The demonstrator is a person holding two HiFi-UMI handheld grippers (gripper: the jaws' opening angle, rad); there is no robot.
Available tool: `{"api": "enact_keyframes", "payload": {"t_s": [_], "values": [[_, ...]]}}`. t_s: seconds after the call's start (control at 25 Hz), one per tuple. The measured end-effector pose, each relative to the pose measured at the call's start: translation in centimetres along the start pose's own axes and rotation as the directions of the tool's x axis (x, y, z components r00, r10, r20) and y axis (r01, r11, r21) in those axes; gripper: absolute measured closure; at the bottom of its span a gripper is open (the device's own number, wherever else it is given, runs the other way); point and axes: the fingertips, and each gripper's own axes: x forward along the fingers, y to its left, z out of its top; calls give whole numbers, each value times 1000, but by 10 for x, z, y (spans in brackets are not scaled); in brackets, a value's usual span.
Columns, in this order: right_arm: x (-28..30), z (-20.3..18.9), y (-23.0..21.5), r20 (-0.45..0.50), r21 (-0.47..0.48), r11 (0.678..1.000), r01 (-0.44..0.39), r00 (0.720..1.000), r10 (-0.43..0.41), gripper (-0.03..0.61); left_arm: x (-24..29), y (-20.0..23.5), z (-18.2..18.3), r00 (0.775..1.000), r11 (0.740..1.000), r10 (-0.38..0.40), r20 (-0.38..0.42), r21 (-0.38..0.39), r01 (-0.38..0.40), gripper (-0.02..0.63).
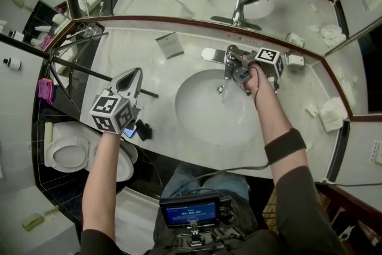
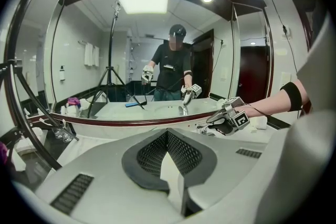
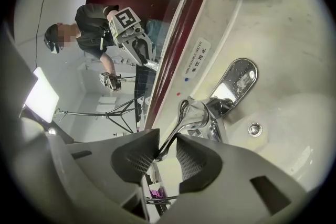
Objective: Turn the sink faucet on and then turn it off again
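Observation:
The chrome faucet stands at the back of the white basin. My right gripper reaches it from the right. In the right gripper view its jaws stand open, and the thin chrome lever of the faucet runs down between the two pads. I cannot tell whether water is running. My left gripper hovers over the counter left of the basin, shut with nothing in it. In the left gripper view its jaws meet, and the right gripper shows at the faucet.
A mirror runs along the back of the marble counter. A tripod leg crosses the counter's left end. A folded card lies behind the basin, white towels at the right, a toilet below left.

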Motion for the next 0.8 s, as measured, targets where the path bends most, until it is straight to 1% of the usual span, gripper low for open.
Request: {"api": "enact_keyframes", "payload": {"t_s": [0.12, 0.2, 0.24, 0.28, 0.36, 0.44, 0.52, 0.68, 0.8], "values": [[-6, 0, -9, 7, -80, 995, 53, 999, -53, 448, -6, -2, 3, 1000, 1000, 3, 7, 7, -3, 614], [-15, 1, -14, 19, -150, 983, 104, 995, -103, 448, -12, -4, 6, 1000, 1000, 4, 12, 13, -4, 614], [-19, 0, -13, 25, -176, 978, 116, 993, -114, 448, -15, -4, 7, 1000, 1000, 5, 14, 16, -5, 614], [-23, 0, -11, 27, -200, 972, 120, 993, -117, 454, -17, -4, 7, 1000, 1000, 6, 17, 17, -6, 614], [-33, -3, -5, 28, -251, 961, 115, 993, -111, 492, -22, -2, 8, 1000, 1000, 12, 21, 14, -12, 614], [-48, -3, -2, 37, -300, 947, 115, 993, -109, 508, -26, -1, 7, 1000, 1000, 16, 27, 6, -16, 614], [-68, 2, -2, 62, -352, 927, 128, 992, -114, 572, -28, -2, 8, 999, 1000, 15, 35, -4, -15, 614], [-113, 14, 3, 119, -458, 878, 141, 988, -97, 577, -29, -7, 10, 999, 1000, 0, 53, -27, 2, 614], [-150, 23, 4, 162, -513, 844, 159, 983, -86, 574, -28, -13, 14, 998, 999, -13, 64, -47, 16, 614]]}}
